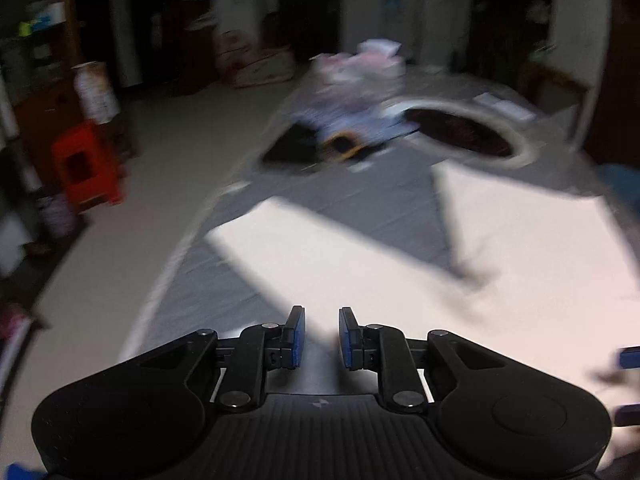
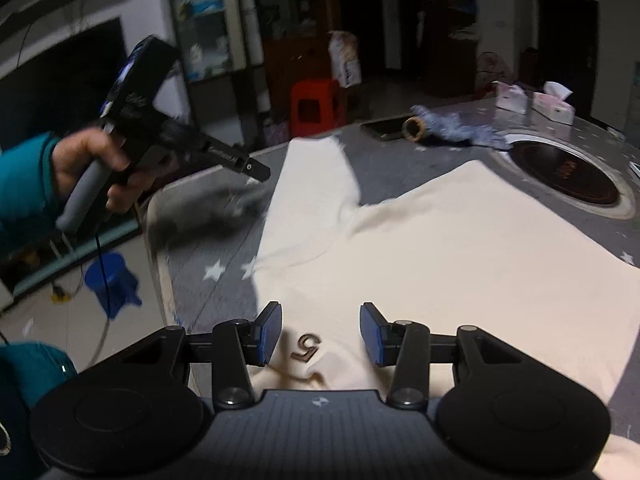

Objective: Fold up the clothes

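Left tool [image 1: 322,338] hovering over the cream garment [image 1: 400,264], pads narrowly parted, gripping nothing, likely lining up on a fresh edge. Garment lying flat across the grey bench [image 1: 360,200] for folding.

Right tool [image 2: 320,334] hanging half open above the chest logo [image 2: 306,348], pads clear of the cloth, nothing held. Sleeve [image 2: 316,184] stretching away toward the bench edge, probably the next part to fold in. Left hand [image 2: 90,168] holding its tool up beside that sleeve.
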A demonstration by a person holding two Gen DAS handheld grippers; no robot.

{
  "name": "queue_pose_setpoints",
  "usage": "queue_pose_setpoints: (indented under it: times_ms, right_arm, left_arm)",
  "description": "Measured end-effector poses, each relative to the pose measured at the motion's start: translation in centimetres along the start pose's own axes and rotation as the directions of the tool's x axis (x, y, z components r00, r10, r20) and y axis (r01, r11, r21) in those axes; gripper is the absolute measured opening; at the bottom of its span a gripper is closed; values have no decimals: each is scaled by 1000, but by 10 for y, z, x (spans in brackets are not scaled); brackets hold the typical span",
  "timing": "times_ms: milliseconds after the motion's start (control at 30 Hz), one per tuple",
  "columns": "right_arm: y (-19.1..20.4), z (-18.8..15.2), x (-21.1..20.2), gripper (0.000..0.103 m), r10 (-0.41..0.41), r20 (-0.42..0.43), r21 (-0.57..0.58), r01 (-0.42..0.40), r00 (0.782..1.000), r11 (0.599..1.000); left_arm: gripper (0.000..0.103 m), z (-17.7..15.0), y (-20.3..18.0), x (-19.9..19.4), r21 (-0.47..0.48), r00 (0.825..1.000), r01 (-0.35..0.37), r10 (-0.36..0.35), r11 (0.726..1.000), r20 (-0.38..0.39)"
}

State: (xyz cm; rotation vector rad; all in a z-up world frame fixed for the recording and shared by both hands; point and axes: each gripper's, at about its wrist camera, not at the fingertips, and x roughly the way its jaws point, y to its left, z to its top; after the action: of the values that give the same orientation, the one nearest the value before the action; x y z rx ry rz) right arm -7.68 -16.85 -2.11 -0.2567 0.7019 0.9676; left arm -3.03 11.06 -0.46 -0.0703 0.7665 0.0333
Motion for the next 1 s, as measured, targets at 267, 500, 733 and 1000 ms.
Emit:
queue_pose_setpoints:
  times_ms: [267, 500, 733, 1000]
  right_arm:
    - [-20, -10, -12, 43, -89, -2, 72, 89, 996, 993]
    - [-36, -32, -21, 44, -144, -40, 144, 148, 989, 978]
    - [-31, -51, -27, 44, -149, -70, 145, 157, 986, 977]
    - [-32, -55, -42, 44, -208, -38, 197, 211, 978, 957]
  left_arm:
    - [20, 11, -56, 27, 42, 934, 356, -357, 933, 1]
    - [19, 2, -60, 59, 49, 949, 311, -308, 949, -67]
    - [19, -6, -58, 53, 67, 956, 292, -289, 954, -54]
    - [33, -5, -84, 36, 118, 945, 327, -322, 938, -53]
